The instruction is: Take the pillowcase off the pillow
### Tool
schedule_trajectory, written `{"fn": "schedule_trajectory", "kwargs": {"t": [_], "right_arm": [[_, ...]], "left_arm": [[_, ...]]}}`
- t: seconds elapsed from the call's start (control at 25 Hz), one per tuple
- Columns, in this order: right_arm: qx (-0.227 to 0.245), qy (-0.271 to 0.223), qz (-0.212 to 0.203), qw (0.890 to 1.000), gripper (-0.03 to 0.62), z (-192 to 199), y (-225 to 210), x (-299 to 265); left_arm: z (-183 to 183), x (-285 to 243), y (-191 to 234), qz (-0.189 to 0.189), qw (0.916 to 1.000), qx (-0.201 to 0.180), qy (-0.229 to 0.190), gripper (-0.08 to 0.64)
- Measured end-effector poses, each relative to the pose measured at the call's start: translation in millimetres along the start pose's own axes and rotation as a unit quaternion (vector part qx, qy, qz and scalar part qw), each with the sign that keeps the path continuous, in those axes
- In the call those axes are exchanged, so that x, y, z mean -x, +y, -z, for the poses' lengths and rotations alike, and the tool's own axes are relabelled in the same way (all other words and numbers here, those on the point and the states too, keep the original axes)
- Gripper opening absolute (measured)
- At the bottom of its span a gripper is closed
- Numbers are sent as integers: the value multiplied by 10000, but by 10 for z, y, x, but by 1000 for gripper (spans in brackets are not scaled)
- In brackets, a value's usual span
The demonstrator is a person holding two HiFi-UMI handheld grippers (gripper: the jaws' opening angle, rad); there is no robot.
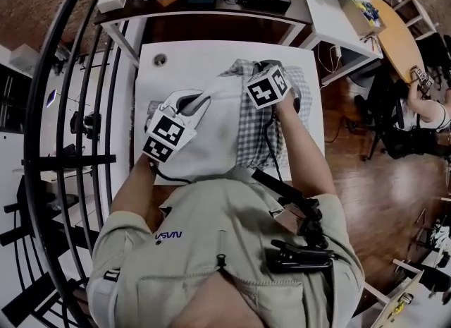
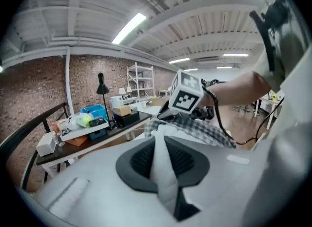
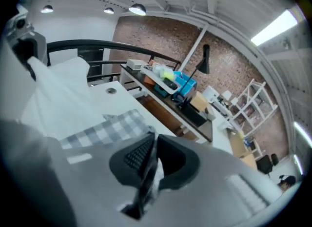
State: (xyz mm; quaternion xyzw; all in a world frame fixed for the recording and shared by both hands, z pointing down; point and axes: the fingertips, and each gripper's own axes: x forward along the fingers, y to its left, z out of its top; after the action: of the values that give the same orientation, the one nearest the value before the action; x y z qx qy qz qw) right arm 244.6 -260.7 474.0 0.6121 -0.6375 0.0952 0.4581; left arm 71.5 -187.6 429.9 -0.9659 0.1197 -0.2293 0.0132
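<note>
Pinching with shut jaws, the left gripper held the soft white pillow and the right gripper the grey-checked cloth pillowcase, seemingly about half off.

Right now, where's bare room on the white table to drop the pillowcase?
Along the far edge of the white table, widest at the left corner around the round cable hole. The middle and near side are crowded: white pillow, grey checked pillowcase.
</note>
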Motion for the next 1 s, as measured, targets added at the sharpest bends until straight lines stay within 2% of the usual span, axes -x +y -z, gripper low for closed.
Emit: {"fn": "schedule_trajectory", "kwargs": {"t": [0.12, 0.24, 0.4, 0.52, 0.72, 0.84, 1.0], "right_arm": [[-111, -56, 625, 9980, 14, 155, -454, 157], [-244, 45, 1114, 9935, 14, 371, -843, 236], [-599, 322, 1300, 9892, 14, 733, -994, 70], [-764, 241, 1169, 9899, 14, 863, -868, -102], [-1091, -313, 1027, 9882, 57, 824, -752, -121], [-1436, -646, 928, 9832, 107, 727, -683, 55], [-1857, -1079, 859, 9729, 112, 647, -489, 388]], "left_arm": [[-229, 341, 105, -213, 9983, 205, -497, 33], [-107, 484, 309, -339, 9945, 703, -695, 14], [216, 306, 522, -382, 9908, 1163, -584, 12], [418, -30, 663, -440, 9893, 1321, -442, 12], [512, -497, 871, -661, 9946, 779, -190, 35], [414, -632, 900, -716, 9963, 439, -181, 123], [214, -638, 782, -490, 9983, -7, -309, 270]]}}
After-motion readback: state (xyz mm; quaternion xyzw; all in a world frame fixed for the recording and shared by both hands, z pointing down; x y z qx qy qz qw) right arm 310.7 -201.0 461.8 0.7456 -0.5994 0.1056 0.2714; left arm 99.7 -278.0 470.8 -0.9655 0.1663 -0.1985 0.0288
